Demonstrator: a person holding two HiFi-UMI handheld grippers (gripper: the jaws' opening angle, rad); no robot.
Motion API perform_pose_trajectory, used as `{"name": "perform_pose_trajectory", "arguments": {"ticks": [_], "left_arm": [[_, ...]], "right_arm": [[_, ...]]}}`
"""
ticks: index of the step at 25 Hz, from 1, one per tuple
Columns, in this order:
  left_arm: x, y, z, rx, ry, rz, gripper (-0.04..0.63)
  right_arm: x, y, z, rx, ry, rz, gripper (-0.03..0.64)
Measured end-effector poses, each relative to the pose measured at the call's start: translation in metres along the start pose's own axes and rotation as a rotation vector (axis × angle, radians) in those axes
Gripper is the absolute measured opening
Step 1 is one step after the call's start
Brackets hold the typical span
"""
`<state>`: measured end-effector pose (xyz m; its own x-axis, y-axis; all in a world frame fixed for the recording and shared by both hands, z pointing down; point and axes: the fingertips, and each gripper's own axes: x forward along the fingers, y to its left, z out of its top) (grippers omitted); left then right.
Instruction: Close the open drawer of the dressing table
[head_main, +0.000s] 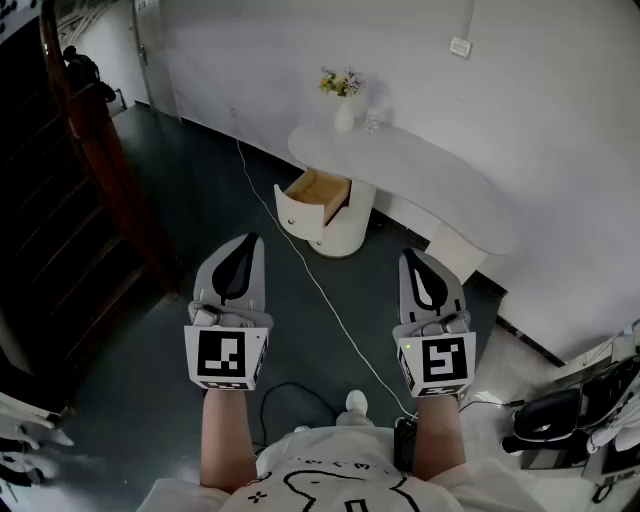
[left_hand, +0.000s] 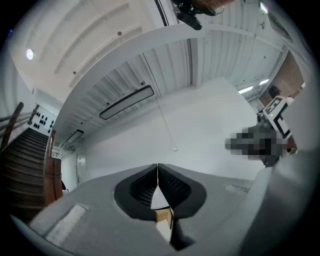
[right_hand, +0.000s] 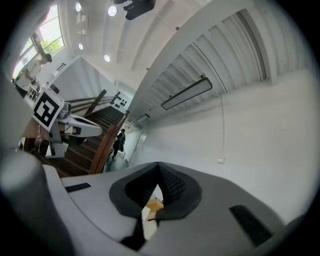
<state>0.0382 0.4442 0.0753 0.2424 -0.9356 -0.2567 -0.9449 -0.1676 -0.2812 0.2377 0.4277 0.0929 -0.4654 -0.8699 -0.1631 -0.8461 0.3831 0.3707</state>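
Observation:
A white dressing table (head_main: 440, 180) stands against the far wall, its curved drawer (head_main: 312, 200) pulled out and showing a wooden inside. Both grippers hang in the air well short of it. My left gripper (head_main: 243, 243) points toward the drawer with its jaws pressed together and nothing between them. My right gripper (head_main: 416, 258) is also shut and empty. In the left gripper view the left gripper (left_hand: 158, 167) shows closed tips, with a bit of the wooden drawer (left_hand: 163, 215) in the gap below. The right gripper view shows the right gripper (right_hand: 159, 166) closed in the same way.
A white vase with flowers (head_main: 343, 100) and a small glass (head_main: 372, 121) stand on the tabletop. A white cable (head_main: 300, 260) runs across the dark floor from the wall. A wooden stair rail (head_main: 100, 140) rises at the left. Equipment (head_main: 580, 420) sits at the lower right.

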Motion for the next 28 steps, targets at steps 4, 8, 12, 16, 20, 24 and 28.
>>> {"name": "perform_pose_trajectory", "arguments": {"ticks": [4, 8, 12, 16, 20, 24, 28], "left_arm": [[-0.013, 0.002, 0.001, 0.008, 0.000, -0.011, 0.017], [-0.027, 0.007, 0.003, 0.004, 0.002, -0.016, 0.017], [-0.042, 0.012, 0.005, 0.014, -0.006, -0.016, 0.017], [-0.047, 0.020, -0.003, 0.005, 0.007, -0.003, 0.017], [-0.041, 0.024, -0.016, -0.006, 0.029, 0.004, 0.017], [-0.025, 0.031, -0.034, -0.025, 0.056, 0.014, 0.017], [0.005, 0.036, -0.046, -0.029, 0.070, 0.021, 0.017]], "right_arm": [[-0.009, 0.008, 0.006, 0.022, -0.002, -0.016, -0.006], [-0.015, 0.022, 0.015, 0.006, -0.015, 0.002, -0.006], [-0.022, 0.028, 0.017, 0.033, -0.007, -0.029, -0.006], [-0.018, 0.033, 0.016, 0.050, -0.011, -0.035, -0.006], [-0.007, 0.030, 0.008, 0.091, -0.012, -0.024, -0.006], [0.016, 0.026, -0.008, 0.096, 0.009, -0.013, -0.006], [0.047, 0.012, -0.022, 0.109, 0.015, -0.009, -0.006]]}}
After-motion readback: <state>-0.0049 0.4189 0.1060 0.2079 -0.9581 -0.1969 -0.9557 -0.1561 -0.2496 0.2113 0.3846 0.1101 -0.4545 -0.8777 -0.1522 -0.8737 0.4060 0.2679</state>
